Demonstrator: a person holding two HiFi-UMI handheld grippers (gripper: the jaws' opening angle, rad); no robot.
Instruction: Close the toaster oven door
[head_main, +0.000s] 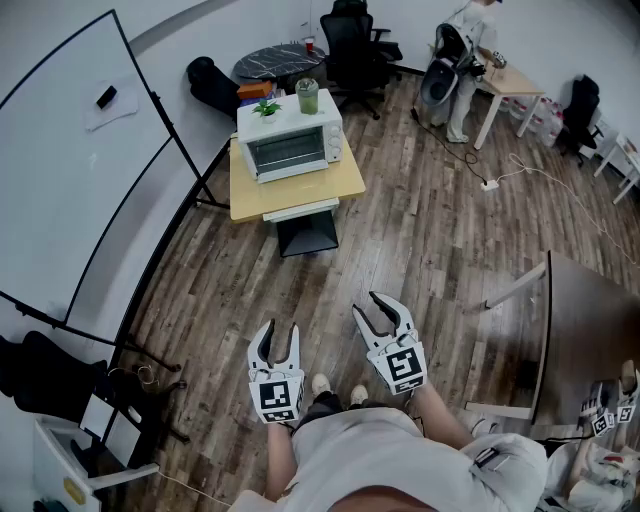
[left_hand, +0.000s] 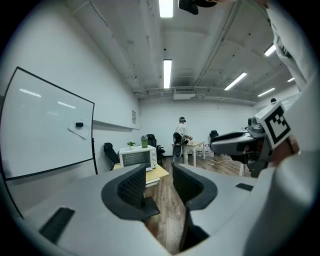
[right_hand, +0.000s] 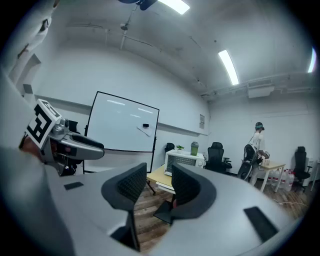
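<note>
A white toaster oven (head_main: 290, 148) stands on a small yellow table (head_main: 340, 183) across the room, far ahead of me. Its glass door looks upright against the front. The oven also shows in the left gripper view (left_hand: 136, 158) and the right gripper view (right_hand: 184, 161). My left gripper (head_main: 280, 328) and right gripper (head_main: 382, 303) are held low in front of the person's body, over the wooden floor, both shut with nothing between the jaws. Seen from its own camera, the left gripper (left_hand: 159, 185) points toward the oven; so does the right gripper (right_hand: 157, 182).
A green cup (head_main: 307, 96) and a small plant (head_main: 266, 107) sit on top of the oven. A large whiteboard (head_main: 70, 170) on a stand lines the left. Office chairs (head_main: 350, 45), a person (head_main: 462, 60) at a far desk, a floor cable (head_main: 490, 184) and a dark table (head_main: 590, 340) are around.
</note>
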